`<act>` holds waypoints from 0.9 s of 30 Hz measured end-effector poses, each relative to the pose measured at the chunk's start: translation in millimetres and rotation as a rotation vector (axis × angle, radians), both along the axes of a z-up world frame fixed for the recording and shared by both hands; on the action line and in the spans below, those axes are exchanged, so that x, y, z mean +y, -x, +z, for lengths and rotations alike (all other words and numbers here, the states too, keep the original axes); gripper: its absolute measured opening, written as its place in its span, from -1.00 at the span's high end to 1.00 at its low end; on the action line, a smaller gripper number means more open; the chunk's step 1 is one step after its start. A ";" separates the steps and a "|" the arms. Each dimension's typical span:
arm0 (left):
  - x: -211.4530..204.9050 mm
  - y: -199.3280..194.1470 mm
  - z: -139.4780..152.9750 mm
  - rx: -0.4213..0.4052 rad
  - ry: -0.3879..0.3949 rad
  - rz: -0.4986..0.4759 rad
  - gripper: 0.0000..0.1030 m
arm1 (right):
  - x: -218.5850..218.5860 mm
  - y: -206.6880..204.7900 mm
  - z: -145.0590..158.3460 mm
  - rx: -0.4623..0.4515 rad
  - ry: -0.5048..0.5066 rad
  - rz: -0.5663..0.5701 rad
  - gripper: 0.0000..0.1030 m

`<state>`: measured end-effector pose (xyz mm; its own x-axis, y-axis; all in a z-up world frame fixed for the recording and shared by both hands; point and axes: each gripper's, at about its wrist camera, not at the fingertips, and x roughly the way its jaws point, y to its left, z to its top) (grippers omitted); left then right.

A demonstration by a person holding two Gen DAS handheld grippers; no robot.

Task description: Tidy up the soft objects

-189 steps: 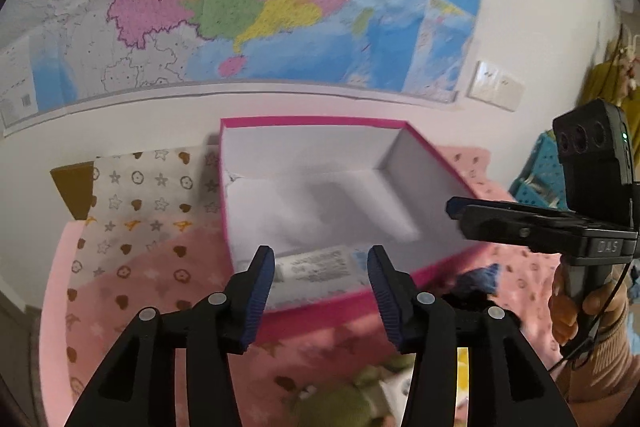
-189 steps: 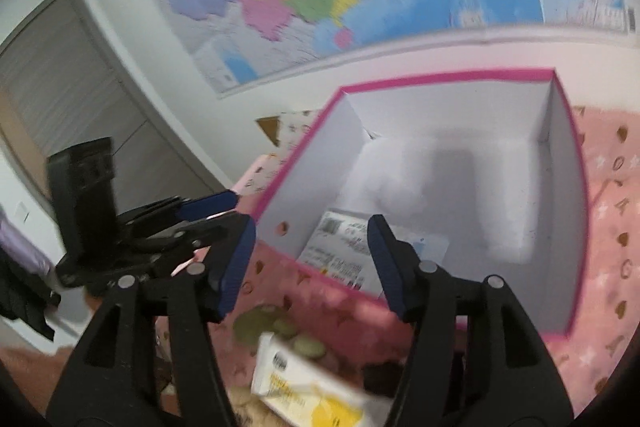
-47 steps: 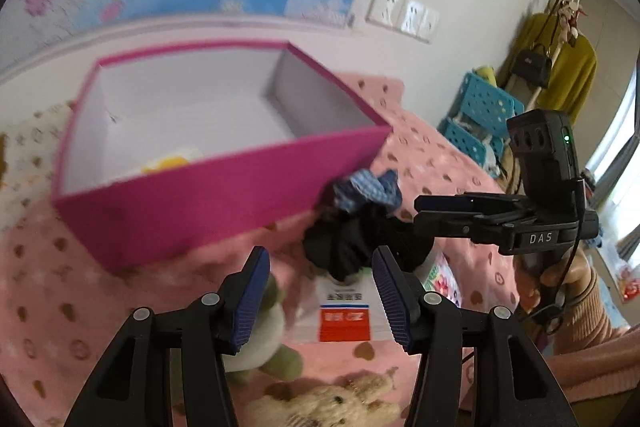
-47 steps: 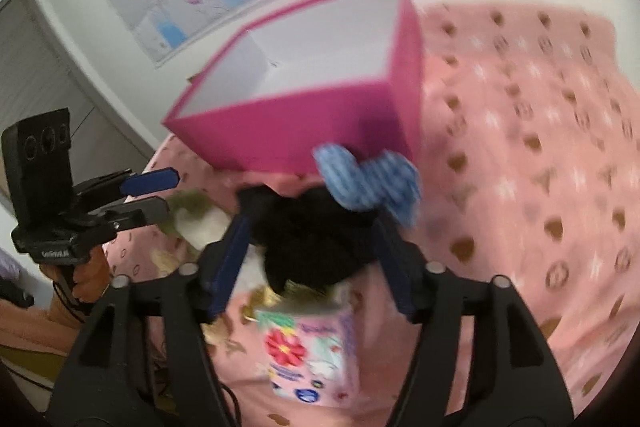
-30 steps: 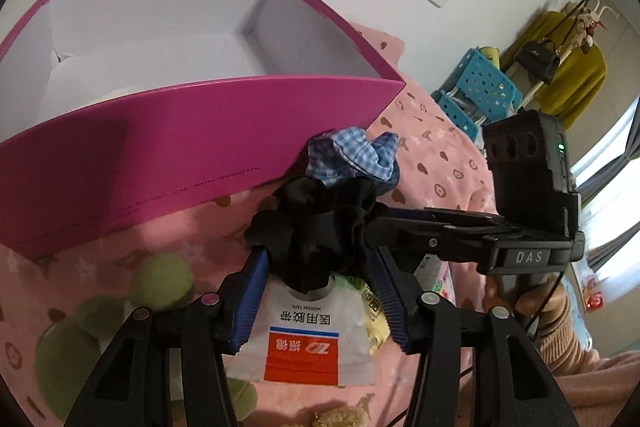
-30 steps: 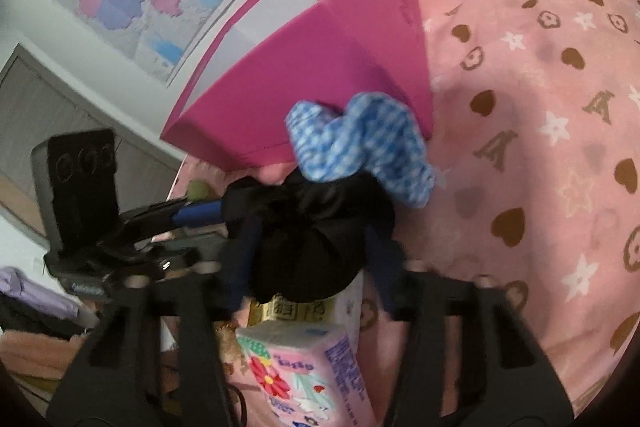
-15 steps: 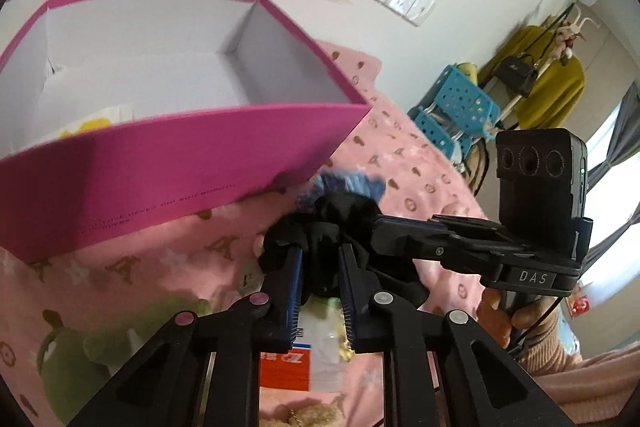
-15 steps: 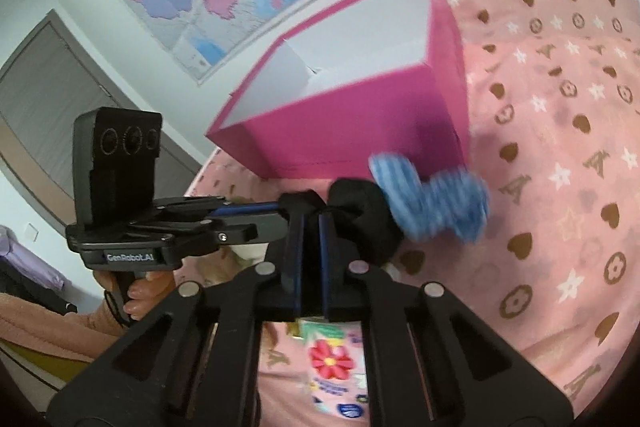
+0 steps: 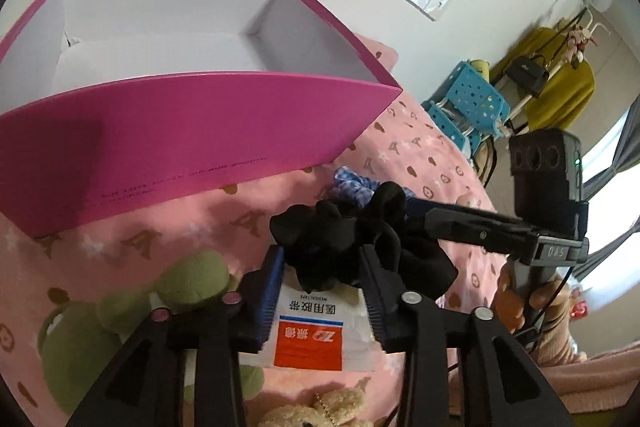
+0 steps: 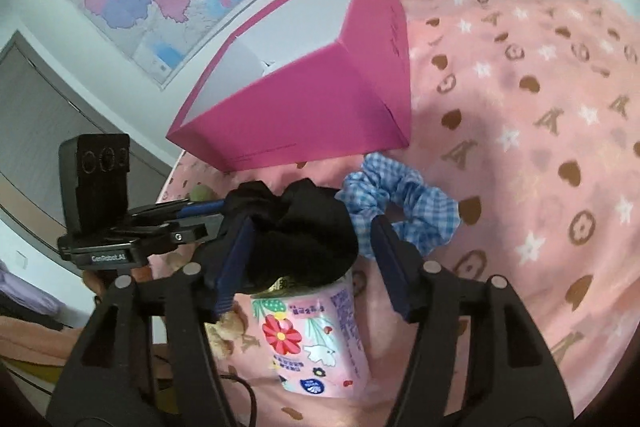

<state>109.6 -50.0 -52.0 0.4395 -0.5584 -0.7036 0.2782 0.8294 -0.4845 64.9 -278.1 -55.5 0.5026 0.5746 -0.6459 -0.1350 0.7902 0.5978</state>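
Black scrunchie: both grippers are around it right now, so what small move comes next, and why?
Probably close the left gripper on the black scrunchie again. Both grippers' jaws have just been opening, with the scrunchie between them but seemingly unclamped, resting on the packets in front of the pink box. The right gripper should back off.

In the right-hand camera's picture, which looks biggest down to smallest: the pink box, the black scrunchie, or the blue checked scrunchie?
1. pink box
2. black scrunchie, though it sits nearer the camera
3. blue checked scrunchie, close behind
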 end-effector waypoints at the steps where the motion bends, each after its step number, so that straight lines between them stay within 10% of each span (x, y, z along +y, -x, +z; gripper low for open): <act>1: -0.5 -1.8 -0.4 0.004 0.008 -0.006 0.13 | 2.2 -2.1 -1.1 0.001 0.003 0.008 -0.23; 4: -6.9 -2.2 -0.2 -0.004 -0.002 -0.018 0.09 | 12.8 -6.6 -3.6 -0.016 0.026 0.041 -0.19; 8: -13.5 -2.6 0.9 -0.008 -0.003 -0.032 0.31 | 21.2 -5.7 -2.5 -0.040 0.063 0.076 0.66; 14: -14.5 3.4 9.1 -0.054 0.019 -0.042 0.64 | 24.3 6.1 28.3 -0.149 0.063 0.088 0.78; 27: -3.6 12.7 79.6 -0.233 0.031 -0.004 0.64 | 42.3 -9.9 98.5 -0.332 0.056 0.139 0.83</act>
<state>97.0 -53.6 27.6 0.5859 -0.5799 -0.5661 0.3887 0.8140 -0.4316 74.8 -235.8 43.0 0.6102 0.6201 -0.4931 -0.4226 0.7812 0.4594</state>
